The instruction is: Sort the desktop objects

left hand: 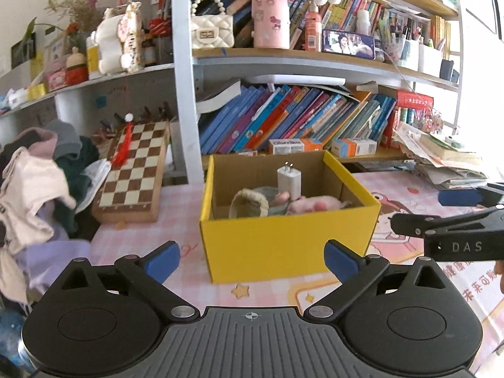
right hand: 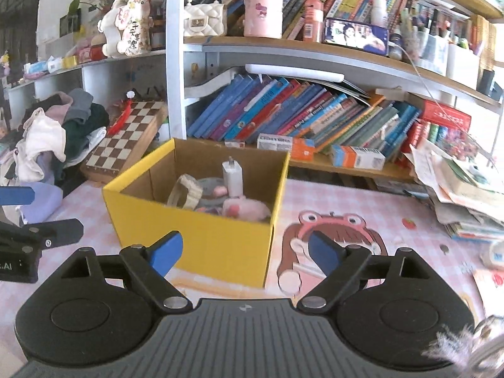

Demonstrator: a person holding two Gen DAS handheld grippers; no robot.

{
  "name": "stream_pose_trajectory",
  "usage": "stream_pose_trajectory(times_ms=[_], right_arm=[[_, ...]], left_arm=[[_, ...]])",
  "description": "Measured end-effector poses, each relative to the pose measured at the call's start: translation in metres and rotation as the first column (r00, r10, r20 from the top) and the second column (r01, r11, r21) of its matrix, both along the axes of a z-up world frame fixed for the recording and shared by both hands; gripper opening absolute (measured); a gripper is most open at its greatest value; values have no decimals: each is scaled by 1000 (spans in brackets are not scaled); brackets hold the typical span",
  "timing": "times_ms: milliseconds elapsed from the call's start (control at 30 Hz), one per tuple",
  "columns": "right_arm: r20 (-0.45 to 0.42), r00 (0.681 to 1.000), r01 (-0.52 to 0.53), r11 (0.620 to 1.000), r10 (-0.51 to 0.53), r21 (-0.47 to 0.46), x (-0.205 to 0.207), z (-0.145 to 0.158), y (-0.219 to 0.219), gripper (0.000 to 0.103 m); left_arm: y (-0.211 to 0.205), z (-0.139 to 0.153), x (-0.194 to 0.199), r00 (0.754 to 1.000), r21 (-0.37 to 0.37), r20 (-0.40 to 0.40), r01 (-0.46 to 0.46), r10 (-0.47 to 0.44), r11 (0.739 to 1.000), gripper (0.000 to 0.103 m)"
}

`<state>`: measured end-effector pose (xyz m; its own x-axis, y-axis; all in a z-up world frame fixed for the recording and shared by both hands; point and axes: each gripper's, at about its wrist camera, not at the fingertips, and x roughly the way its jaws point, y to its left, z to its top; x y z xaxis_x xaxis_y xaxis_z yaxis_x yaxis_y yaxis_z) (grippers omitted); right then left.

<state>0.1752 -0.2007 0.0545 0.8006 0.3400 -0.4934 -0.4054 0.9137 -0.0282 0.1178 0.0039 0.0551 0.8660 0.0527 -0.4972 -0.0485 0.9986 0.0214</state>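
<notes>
A yellow cardboard box (left hand: 283, 245) (right hand: 201, 239) stands on the pink desk mat. Inside it a white charger plug (left hand: 289, 180) (right hand: 232, 177) stands upright beside a pink plush toy (left hand: 315, 204) (right hand: 249, 208) and a beige fabric ring (left hand: 249, 203) (right hand: 186, 190). My left gripper (left hand: 252, 260) is open in front of the box, nothing between its blue pads. My right gripper (right hand: 244, 253) is open too, near the box's right front corner, and it holds nothing. Each gripper shows at the edge of the other's view.
A chessboard (left hand: 135, 173) (right hand: 126, 138) and a heap of clothes (left hand: 37, 189) lie left of the box. Shelves of books (left hand: 299, 119) stand behind. A stack of papers (right hand: 463, 195) sits at the right. A small white item (right hand: 496, 253) and a furry thing (right hand: 453, 346) lie at the right edge.
</notes>
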Motion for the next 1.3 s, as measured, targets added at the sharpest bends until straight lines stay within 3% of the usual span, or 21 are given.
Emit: stream_pose_trajectory(times_ms=[267, 700, 1033, 1300], right_arm=[[-48, 996, 83, 997, -82, 12, -52, -20, -1, 91], [-63, 994, 84, 996, -86, -27, -137, -34, 7, 103], [-95, 989, 110, 993, -113, -36, -176, -41, 7, 103], [-144, 981, 122, 991, -129, -61, -184, -48, 9, 103]], left_arm=[[-6, -11, -47, 999, 16, -25, -34, 35, 999, 100], [-9, -24, -111, 997, 57, -71, -26, 30, 998, 103], [-11, -34, -147, 995, 65, -102, 0, 6, 998, 103], [-8, -41, -157, 989, 45, -148, 6, 1, 999, 103]])
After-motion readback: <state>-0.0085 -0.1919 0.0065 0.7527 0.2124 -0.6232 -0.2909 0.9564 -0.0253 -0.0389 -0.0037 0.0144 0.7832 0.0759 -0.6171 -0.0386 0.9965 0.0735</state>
